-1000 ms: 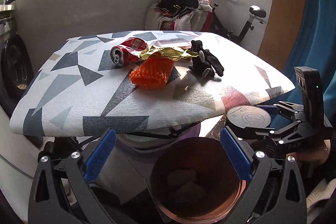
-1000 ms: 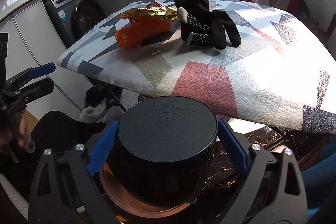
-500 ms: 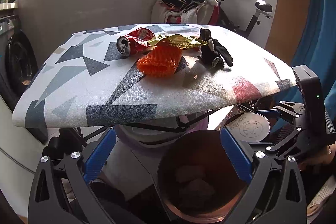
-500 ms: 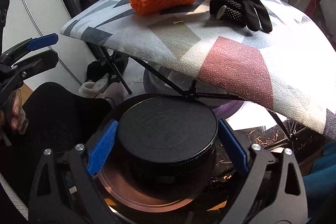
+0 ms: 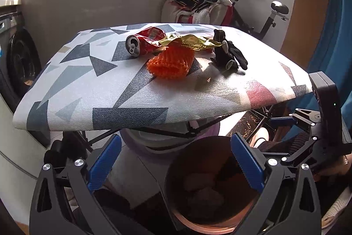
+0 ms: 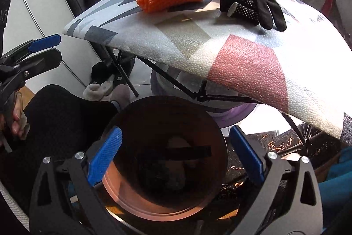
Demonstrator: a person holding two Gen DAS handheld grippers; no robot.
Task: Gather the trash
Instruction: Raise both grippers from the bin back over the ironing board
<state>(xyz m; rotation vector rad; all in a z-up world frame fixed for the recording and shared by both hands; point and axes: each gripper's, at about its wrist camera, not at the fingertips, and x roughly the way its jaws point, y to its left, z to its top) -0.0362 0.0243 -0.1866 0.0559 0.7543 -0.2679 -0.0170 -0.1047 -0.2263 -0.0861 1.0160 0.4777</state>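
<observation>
In the lower middle of both frames sits the bin [image 5: 211,186], a round copper-lined tub standing upright with its mouth facing up; dim lumps lie at its bottom, and in the right wrist view something dark with a flat strap-like bar rests inside, though I cannot tell what it is. Both tools hang over it: the left gripper [image 5: 176,162] has its blue pads spread wide with nothing between them, and the right gripper [image 6: 175,154] is likewise apart and empty. I judge a drop into the bin is just done and the next pickup is due. The remaining trash lies on the patterned table [image 5: 92,89] in the upper middle of the left wrist frame: a crushed red can [image 5: 144,42] lying on its side, its long axis running from lower left to upper right, its opened top facing the lower left toward the camera; a gold wrapper [image 5: 191,42] stretched left to right, one end touching the can; an orange foam net [image 5: 170,61] just below the wrapper, a short tube with its open end toward the lower left. A black glove [image 5: 228,52] lies to their right, fingers pointing lower right. The next move calls for raising a gripper above the table edge and closing across the short width of one piece, probably the net, which is nearest
</observation>
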